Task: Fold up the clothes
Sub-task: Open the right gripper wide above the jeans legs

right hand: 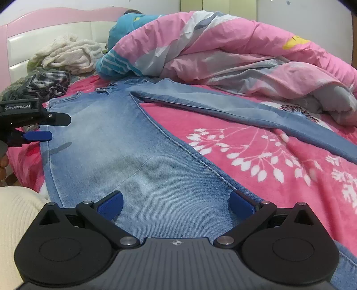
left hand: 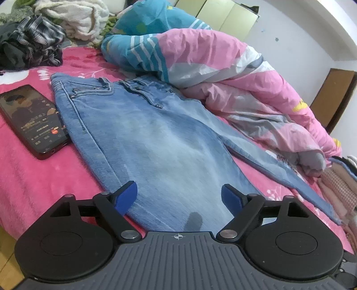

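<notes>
A pair of light blue jeans (left hand: 156,133) lies flat on the pink blanket (left hand: 33,183) of a bed, waistband far, legs spread apart toward me. My left gripper (left hand: 178,191) hovers open over the near leg, its blue pads (left hand: 127,196) wide apart with only denim below them. In the right wrist view the jeans (right hand: 111,145) fill the middle, and the other leg (right hand: 223,107) runs off to the right. My right gripper (right hand: 176,197) stands open above the near leg, nothing pinched. The left gripper (right hand: 55,127) shows at the left edge, over the leg's outer seam.
A dark phone (left hand: 33,120) with a lit screen lies left of the jeans. A bunched pink and blue duvet (left hand: 223,67) borders the far side. Plaid and dark clothes (left hand: 29,44) and a white knit throw (left hand: 78,17) sit by the headboard (right hand: 44,33). A cream sleeve (right hand: 17,218) is near left.
</notes>
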The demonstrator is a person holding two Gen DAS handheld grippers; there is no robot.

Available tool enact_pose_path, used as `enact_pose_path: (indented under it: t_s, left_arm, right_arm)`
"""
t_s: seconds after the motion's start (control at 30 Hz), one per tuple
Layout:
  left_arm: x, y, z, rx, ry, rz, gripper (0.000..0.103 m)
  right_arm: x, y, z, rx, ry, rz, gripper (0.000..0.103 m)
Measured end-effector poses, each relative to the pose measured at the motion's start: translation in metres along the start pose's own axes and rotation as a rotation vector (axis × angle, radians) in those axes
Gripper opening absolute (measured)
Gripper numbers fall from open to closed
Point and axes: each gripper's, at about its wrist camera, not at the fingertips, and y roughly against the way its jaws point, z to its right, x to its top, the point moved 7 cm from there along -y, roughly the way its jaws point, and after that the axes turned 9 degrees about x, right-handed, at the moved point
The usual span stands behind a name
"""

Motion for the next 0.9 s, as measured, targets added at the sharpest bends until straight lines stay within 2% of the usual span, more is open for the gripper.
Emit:
enact_pose_path:
  t_s: [0.17,0.33,0.9]
  left_arm:
    - [-0.0006,0.0009,0.0018,-0.004,-0.012,0.002,0.091]
    - [-0.0004,0.0028,0.0014,0.015,-0.021,0.01,0.102]
    - [0.0002,0.0014,0.0011,0.068,-0.021,-0.007,0.103]
  right_arm:
    - [0.0012,0.0,0.001,0.008,-0.011,-0.013,0.103]
    - [0.0007,0.0011,-0.0005,-0.01,-0.009,-0.016,0.103]
    - [0.001,0.0007,-0.0003,-0.014,-0.001,-0.018,0.103]
